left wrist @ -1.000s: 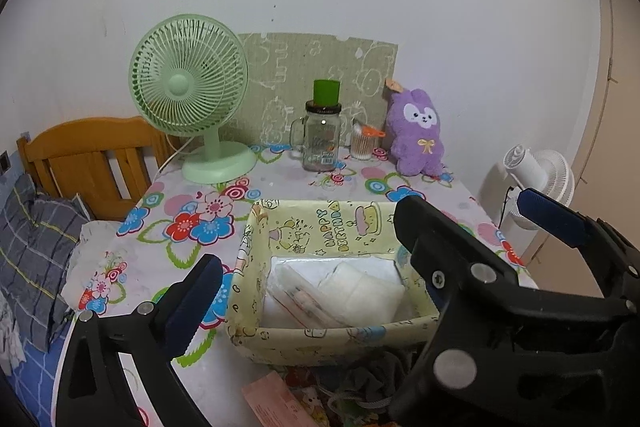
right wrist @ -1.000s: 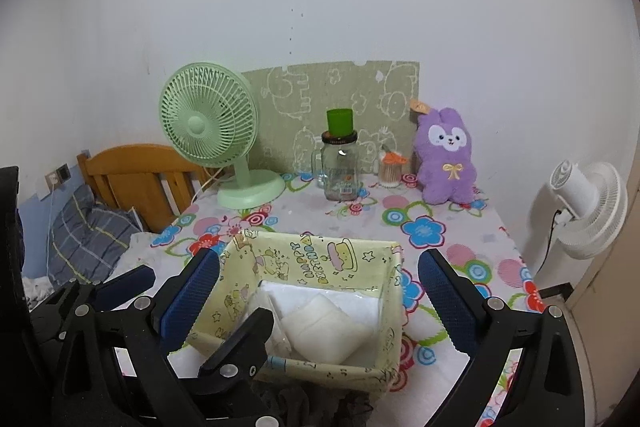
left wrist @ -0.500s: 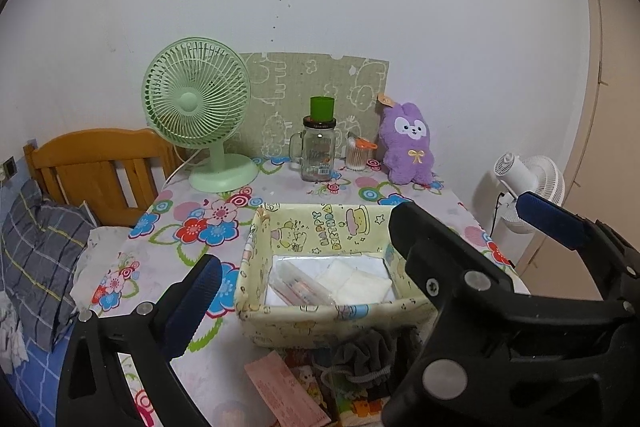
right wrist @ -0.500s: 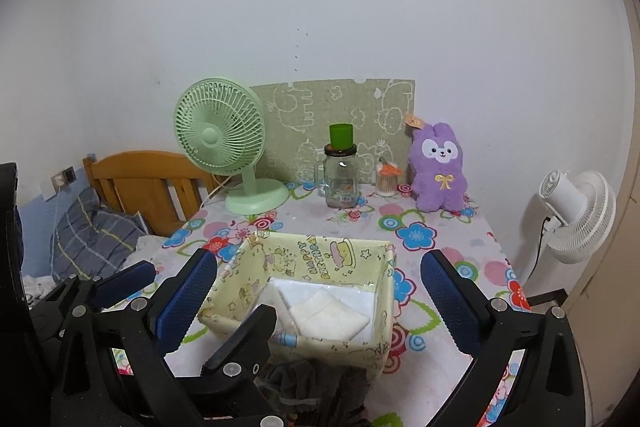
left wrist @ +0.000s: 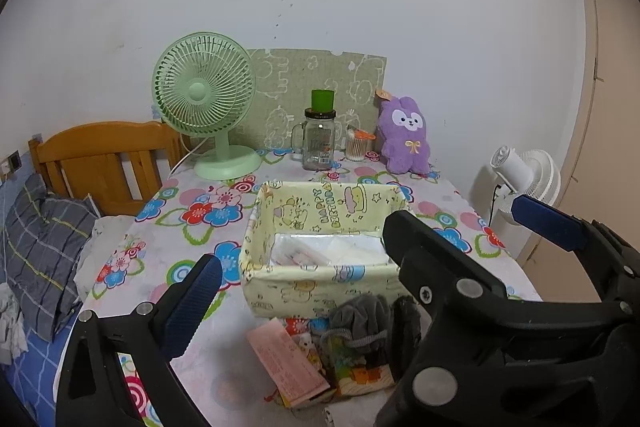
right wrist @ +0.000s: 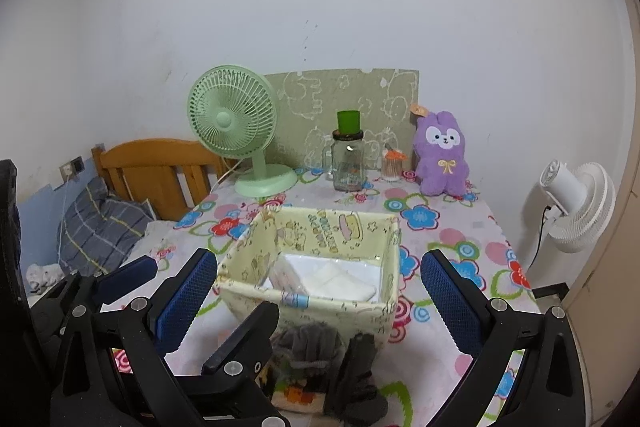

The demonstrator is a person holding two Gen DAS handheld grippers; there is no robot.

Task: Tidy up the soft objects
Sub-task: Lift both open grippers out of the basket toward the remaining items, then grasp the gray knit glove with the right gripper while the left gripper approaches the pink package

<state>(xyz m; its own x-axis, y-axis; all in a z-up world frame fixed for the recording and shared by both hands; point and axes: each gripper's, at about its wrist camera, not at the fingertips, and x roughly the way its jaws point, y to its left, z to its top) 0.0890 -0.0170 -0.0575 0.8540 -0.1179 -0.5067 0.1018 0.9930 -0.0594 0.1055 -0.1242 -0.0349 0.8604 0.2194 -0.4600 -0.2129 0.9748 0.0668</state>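
I had both grippers spread wide and holding nothing. The left gripper hung above the near edge of the table, one blue-padded finger low on the left and the other far out to the right, with the black frame of the right gripper crossing in front of it. The right gripper stood just as wide, its pads either side of the yellow fabric basket in that view but touching neither wall. The basket sat in the middle of the flowered cloth with white folded cloths and a clear packet lying in its bottom. Just in front of it, against its near wall, lay a grey knitted sock and a darker one on top of a colourful printed pack, with a pink paper sleeve beside them. At the back of the table stood the green fan, a glass jar with a green cap and a purple plush rabbit. Compared with a second earlier, both grippers had drawn back and up from the basket: it looked smaller and farther off, and the socks and packs in front of it had come fully into view. The spread of the fingers had not changed.
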